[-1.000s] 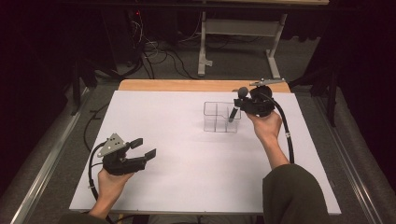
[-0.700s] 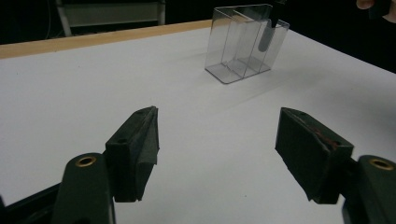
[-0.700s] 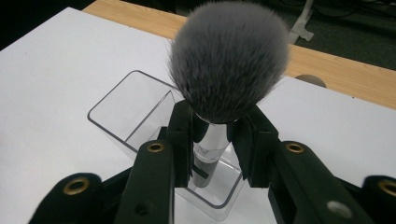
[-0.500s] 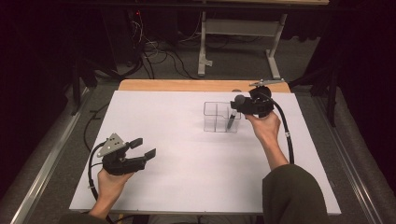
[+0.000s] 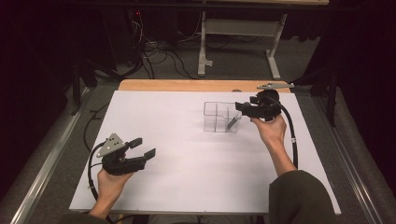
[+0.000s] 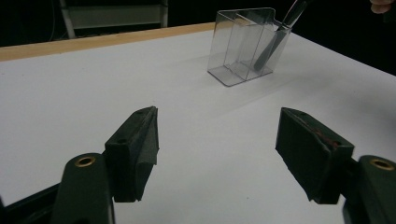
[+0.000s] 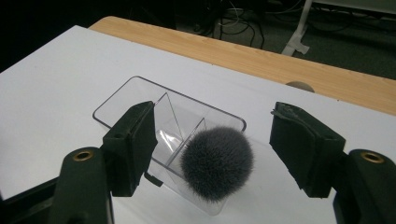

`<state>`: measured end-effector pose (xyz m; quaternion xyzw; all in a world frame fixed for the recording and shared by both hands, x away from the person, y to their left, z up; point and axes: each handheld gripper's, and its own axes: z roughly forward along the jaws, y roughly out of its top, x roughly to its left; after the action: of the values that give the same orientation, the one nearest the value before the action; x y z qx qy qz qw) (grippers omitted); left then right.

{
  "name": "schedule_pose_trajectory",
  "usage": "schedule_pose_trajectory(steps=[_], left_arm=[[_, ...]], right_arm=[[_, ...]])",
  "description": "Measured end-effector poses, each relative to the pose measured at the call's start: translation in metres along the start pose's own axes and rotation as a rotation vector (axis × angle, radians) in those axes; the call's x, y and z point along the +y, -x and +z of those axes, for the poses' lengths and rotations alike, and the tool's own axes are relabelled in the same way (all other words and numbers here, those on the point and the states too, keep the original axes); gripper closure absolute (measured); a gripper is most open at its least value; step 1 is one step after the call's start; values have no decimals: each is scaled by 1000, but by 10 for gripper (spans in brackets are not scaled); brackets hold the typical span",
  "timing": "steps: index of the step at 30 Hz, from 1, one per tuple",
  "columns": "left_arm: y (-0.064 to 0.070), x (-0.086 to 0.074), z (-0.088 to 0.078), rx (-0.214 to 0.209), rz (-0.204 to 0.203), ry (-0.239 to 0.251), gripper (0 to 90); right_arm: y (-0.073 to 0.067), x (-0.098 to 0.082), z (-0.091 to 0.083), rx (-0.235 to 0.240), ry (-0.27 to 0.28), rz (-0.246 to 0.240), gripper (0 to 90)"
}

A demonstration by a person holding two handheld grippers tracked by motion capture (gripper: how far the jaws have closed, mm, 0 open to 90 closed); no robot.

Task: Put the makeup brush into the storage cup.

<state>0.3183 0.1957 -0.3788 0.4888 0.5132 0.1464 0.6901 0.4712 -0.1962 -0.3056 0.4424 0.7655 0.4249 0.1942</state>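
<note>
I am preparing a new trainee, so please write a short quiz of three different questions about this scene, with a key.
1. True or false: the makeup brush stands in an end compartment of the clear organizer, bristles up.
2. Multiple choice: the jaws of the right hand-held gripper are (A) clamped on the brush, (B) apart, on either side of the bristles without pressing them, (C) shut on nothing.
3. Short answer: what does the left hand-held gripper hold?

Key
1. True. The handle leans in the compartment at the end nearest the right hand-held gripper.
2. B. The jaws have just been opening, and the brush head sits free between them.
3. Nothing. Its jaws stand open above the white table, far from the organizer.
</note>
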Motion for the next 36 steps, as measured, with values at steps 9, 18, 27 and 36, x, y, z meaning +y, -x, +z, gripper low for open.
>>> schedule_pose_trajectory(steps=[9,18,27,36], left_arm=[[1,0,0,4,3,7,290],[1,0,0,4,7,8,289],[1,0,0,3,5,10,288],[1,1,-1,3,-4,18,288]], right_arm=[[-6,0,-9,14,36,-17,333],[-6,-4,-18,26,58,-16,339],[-4,-8,-32,29,85,-23,342],[-2,-16,-42,41,100,-23,347]])
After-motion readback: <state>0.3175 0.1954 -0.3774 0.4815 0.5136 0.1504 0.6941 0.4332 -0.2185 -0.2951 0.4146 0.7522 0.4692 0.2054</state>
